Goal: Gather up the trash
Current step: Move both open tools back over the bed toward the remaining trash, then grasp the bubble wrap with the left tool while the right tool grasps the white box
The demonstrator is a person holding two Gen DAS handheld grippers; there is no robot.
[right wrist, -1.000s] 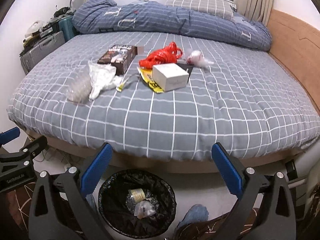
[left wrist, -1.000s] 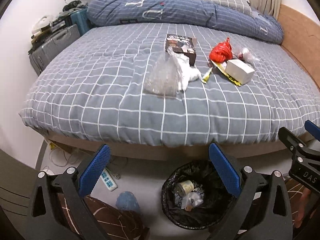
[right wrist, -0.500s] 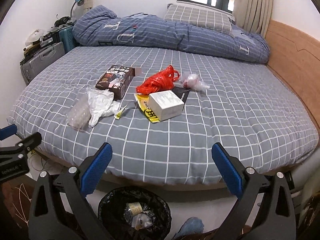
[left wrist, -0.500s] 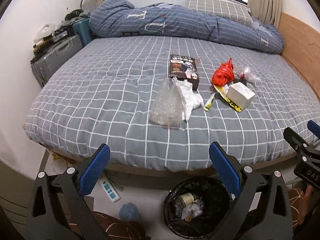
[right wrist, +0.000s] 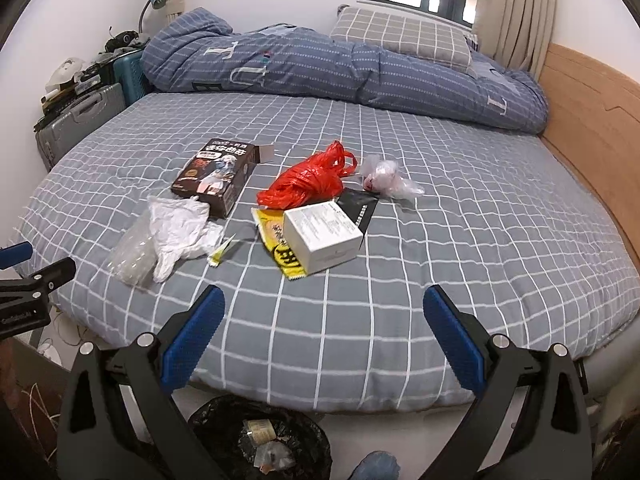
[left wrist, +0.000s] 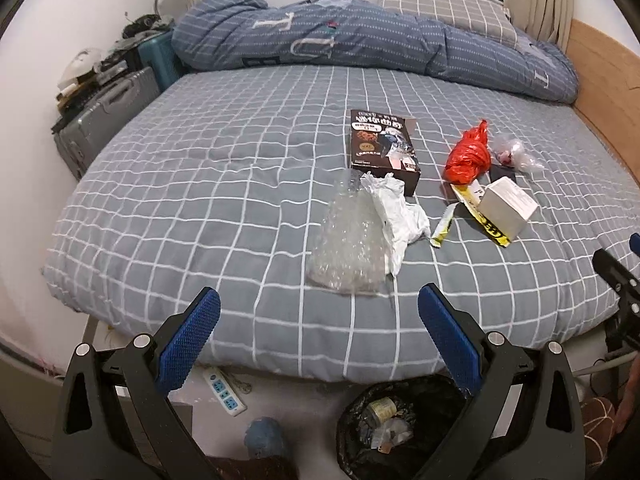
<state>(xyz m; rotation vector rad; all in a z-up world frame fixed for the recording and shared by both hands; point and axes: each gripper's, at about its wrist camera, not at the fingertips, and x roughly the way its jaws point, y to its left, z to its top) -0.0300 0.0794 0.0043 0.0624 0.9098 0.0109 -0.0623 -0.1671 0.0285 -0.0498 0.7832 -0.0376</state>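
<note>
Bed: lying ahead of both grippers, its grey checked cover carrying all the loose trash.
Duvet: sitting bunched along the far edge, well beyond the grippers.
Bin: standing on the floor below the bed edge, under and between the two grippers, black-lined and already holding some scraps.
Left gripper: hanging over the near bed edge, jaws spread wide, gripping nothing.
Right gripper: hovering likewise, jaws wide, nothing between them.
Dark box: lying flat, farther ahead of the left gripper.
Bubble wrap: lying just ahead of the left gripper, touching the crumpled white plastic.
White box: sitting ahead of the right gripper, resting on a yellow wrapper.
Red bag: lying just beyond the white box.
Small clear bag: lying right of the red bag.
</note>
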